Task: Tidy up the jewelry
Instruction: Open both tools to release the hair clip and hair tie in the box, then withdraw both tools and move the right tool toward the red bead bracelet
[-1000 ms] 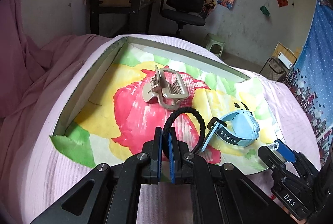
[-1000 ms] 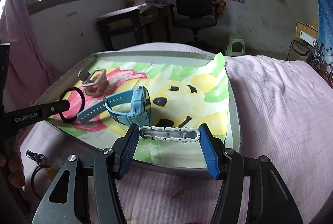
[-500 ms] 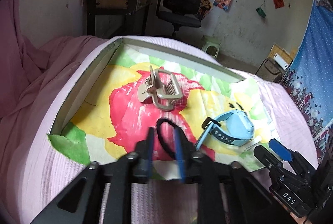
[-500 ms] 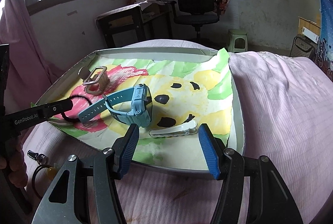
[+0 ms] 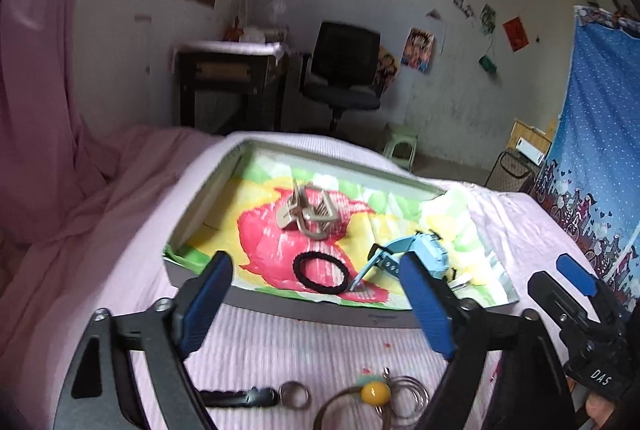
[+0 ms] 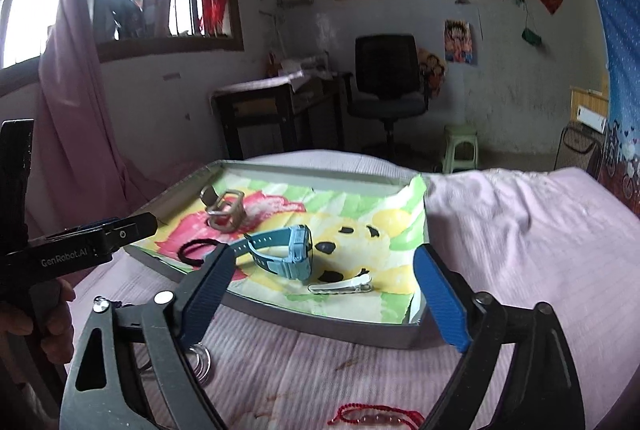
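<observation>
A grey tray (image 5: 304, 308) (image 6: 320, 322) lined with a floral paper lies on the pink bed. In it are a beige hair claw (image 5: 310, 212) (image 6: 225, 210), a black hair tie (image 5: 320, 273) (image 6: 196, 250), a blue watch (image 5: 424, 254) (image 6: 286, 252) and a silver hair clip (image 6: 342, 285). My left gripper (image 5: 316, 304) is open and empty, pulled back before the tray's near edge. My right gripper (image 6: 324, 304) is open and empty, also before the tray. The right gripper shows in the left wrist view (image 5: 576, 282).
On the bed near me lie a key ring with a black fob (image 5: 256, 397), a yellow bead with wire rings (image 5: 376, 392) and a red bead string (image 6: 372, 416). A desk (image 6: 276, 114), an office chair (image 6: 390, 78) and a green stool (image 6: 460, 146) stand behind.
My left gripper let go of the black hair tie, which now lies flat in the tray, and opened wide. The right gripper dropped the silver clip in the tray. Both pulled back and rose.
</observation>
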`<move>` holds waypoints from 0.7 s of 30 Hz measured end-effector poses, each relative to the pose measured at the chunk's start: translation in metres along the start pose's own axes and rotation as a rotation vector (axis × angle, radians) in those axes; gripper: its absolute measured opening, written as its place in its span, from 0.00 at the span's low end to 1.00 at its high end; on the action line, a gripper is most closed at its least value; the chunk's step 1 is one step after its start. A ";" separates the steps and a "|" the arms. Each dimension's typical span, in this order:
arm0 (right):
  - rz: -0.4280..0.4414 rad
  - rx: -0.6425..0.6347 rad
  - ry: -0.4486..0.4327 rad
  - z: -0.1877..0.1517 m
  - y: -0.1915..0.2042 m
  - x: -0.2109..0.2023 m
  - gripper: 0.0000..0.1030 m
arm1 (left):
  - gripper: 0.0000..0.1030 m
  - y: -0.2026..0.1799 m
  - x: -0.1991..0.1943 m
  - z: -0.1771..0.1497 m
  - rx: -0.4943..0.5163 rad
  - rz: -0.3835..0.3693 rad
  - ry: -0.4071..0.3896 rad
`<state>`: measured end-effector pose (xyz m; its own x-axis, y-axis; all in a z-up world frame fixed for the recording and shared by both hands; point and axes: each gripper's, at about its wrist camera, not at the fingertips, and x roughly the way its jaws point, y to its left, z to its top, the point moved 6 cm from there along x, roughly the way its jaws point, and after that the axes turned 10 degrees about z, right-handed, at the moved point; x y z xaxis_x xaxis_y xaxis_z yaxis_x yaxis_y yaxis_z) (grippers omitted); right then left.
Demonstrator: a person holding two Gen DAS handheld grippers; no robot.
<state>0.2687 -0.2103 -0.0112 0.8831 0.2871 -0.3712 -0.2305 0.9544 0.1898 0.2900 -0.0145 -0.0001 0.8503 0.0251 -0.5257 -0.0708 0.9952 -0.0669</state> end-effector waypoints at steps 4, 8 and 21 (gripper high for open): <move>0.003 -0.008 -0.055 0.002 0.005 -0.024 0.95 | 0.91 0.000 -0.026 -0.003 -0.004 -0.011 -0.054; -0.001 -0.018 -0.097 -0.001 0.010 -0.048 0.99 | 0.92 0.005 -0.044 -0.011 -0.001 -0.024 -0.076; -0.008 -0.067 -0.145 -0.016 0.031 -0.100 0.99 | 0.97 0.024 -0.097 -0.048 0.000 -0.025 -0.139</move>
<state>0.1667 -0.2085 0.0173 0.9336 0.2689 -0.2366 -0.2453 0.9614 0.1248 0.1808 0.0020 0.0087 0.9159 0.0133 -0.4012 -0.0488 0.9957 -0.0784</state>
